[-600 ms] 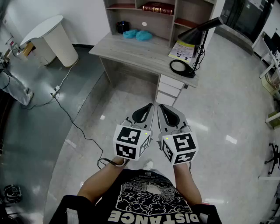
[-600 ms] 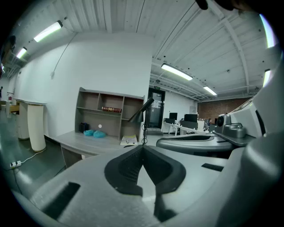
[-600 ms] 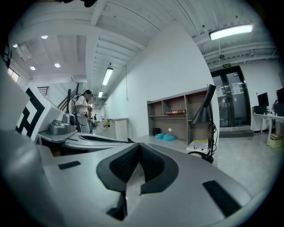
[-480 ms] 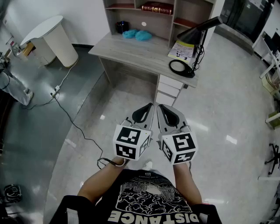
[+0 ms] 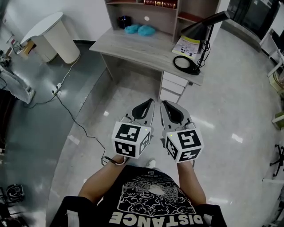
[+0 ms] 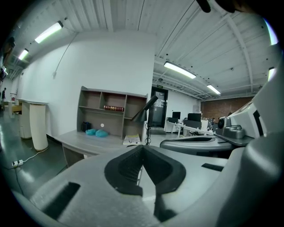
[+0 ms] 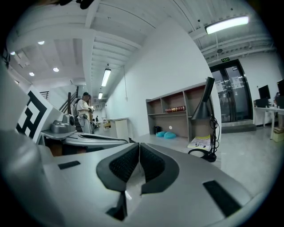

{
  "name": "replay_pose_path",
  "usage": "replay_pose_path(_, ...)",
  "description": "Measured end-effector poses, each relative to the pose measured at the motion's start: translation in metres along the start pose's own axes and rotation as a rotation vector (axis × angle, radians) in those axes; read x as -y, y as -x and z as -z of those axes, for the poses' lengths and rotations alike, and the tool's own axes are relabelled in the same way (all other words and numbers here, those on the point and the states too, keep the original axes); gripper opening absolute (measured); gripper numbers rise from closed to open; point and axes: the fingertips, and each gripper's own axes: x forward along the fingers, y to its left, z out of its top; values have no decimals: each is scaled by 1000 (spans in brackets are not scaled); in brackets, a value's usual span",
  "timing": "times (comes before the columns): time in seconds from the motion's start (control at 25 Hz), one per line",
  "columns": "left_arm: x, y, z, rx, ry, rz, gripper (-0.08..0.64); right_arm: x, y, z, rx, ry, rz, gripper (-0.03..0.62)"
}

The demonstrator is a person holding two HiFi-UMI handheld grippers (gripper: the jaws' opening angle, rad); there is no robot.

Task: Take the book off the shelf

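Far from the book
It lies on the shelf; left gripper and right gripper are closed, empty. A careless reach could knock the lamp.

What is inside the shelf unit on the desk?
A reddish book lies flat in the shelf unit's upper middle compartment. Below sit a dark container and two blue items. The lamp shade covers part of the right compartment, so its contents cannot be seen.
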Motion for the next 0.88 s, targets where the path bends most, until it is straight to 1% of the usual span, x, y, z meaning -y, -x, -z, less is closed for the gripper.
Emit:
replay_pose_path(0.16, -18, -16, -1, -1, 9, 1, 11, 6, -23, 0, -10, 2, 0, 18)
replay_pose_path(0.36, -53, -49, -3, 3, 26, 17, 11, 17, -69, -1, -24, 15, 7, 18)
replay_pose_path(0.48, -82, -72, -11, 7, 32, 31, 11, 25, -106, -6, -35, 18, 20, 18)
replay_pose_path(0.64, -129, -103, -24, -2, 38, 48, 11, 33, -160, -22, -39, 23, 42, 18)
replay_pose_path(0.88, -187, -143, -48, -12, 25, 100, 11, 40, -235, -43, -53, 22, 72, 18)
